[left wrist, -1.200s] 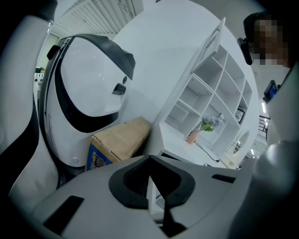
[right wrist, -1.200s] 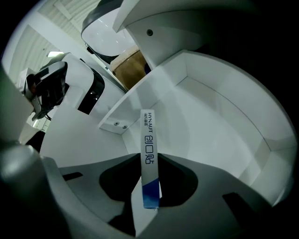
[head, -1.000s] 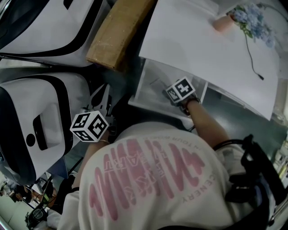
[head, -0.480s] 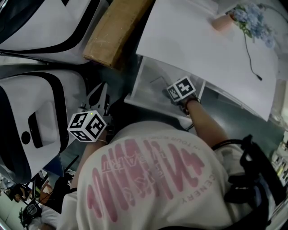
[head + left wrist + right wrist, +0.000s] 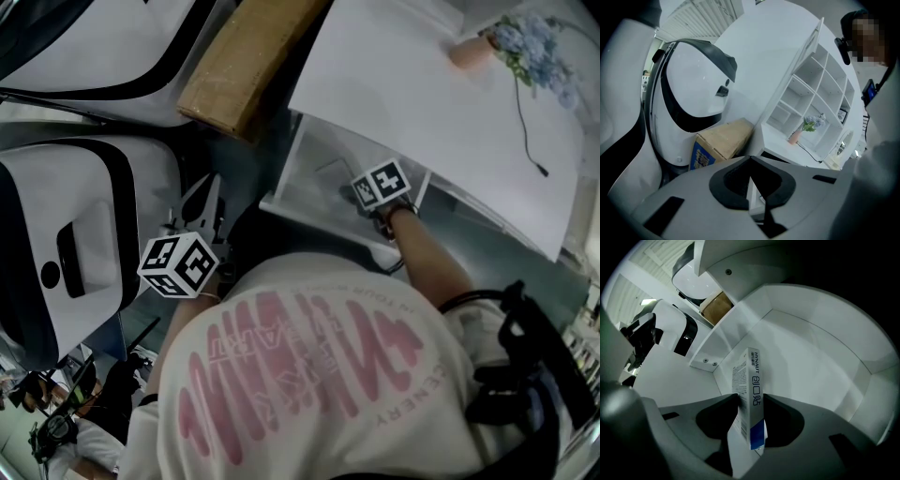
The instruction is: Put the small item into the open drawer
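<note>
The open white drawer (image 5: 281, 202) juts out from under the white desk top (image 5: 422, 103). My right gripper (image 5: 352, 194) reaches down into it. In the right gripper view a small white and blue box (image 5: 752, 394) stands on its edge on the drawer floor (image 5: 811, 352), between the jaws of my right gripper (image 5: 751, 398). Those jaws have just been opening and stand open beside the box. My left gripper (image 5: 203, 194) hangs left of the drawer, away from it. In its own view my left gripper (image 5: 750, 159) is shut on nothing.
A brown cardboard box (image 5: 248, 61) lies just behind the drawer's left corner. White and black shells (image 5: 75, 244) fill the left side. A pink vase with flowers (image 5: 469, 47) and a thin cable (image 5: 525, 122) sit on the desk. A white shelf unit (image 5: 811, 93) stands behind.
The left gripper's marker cube has drifted slightly down and left in the head view. The right gripper has stayed in the drawer.
</note>
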`<state>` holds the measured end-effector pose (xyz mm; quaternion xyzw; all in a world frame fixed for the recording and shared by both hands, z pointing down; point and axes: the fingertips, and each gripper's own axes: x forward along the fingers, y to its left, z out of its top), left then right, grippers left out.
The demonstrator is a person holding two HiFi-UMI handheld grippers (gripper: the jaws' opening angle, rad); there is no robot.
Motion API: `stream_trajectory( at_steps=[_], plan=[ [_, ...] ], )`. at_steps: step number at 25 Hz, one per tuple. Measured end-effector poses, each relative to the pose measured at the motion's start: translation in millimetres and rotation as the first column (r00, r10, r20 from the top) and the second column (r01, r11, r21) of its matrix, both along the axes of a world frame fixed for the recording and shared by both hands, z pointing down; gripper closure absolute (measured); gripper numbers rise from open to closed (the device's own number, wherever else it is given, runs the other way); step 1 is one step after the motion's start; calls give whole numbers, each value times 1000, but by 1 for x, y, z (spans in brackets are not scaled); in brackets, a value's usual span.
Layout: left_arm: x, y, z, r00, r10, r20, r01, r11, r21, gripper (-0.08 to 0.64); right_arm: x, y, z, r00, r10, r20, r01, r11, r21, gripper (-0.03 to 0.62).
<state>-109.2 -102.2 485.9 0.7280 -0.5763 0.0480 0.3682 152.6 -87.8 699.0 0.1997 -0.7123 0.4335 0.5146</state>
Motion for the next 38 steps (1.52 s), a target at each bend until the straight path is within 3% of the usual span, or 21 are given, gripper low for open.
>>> stream_trajectory(
  at_steps=[20, 38],
  plan=[
    [-10, 7, 5, 1000, -25, 15, 25, 1000, -18, 531, 5, -2, 14, 997, 67, 27, -66, 997, -45, 373],
    [-12, 4, 7, 1000, -17, 25, 18, 1000, -21, 531, 0, -5, 19, 999, 41, 24, -41, 999, 5, 374]
  ],
)
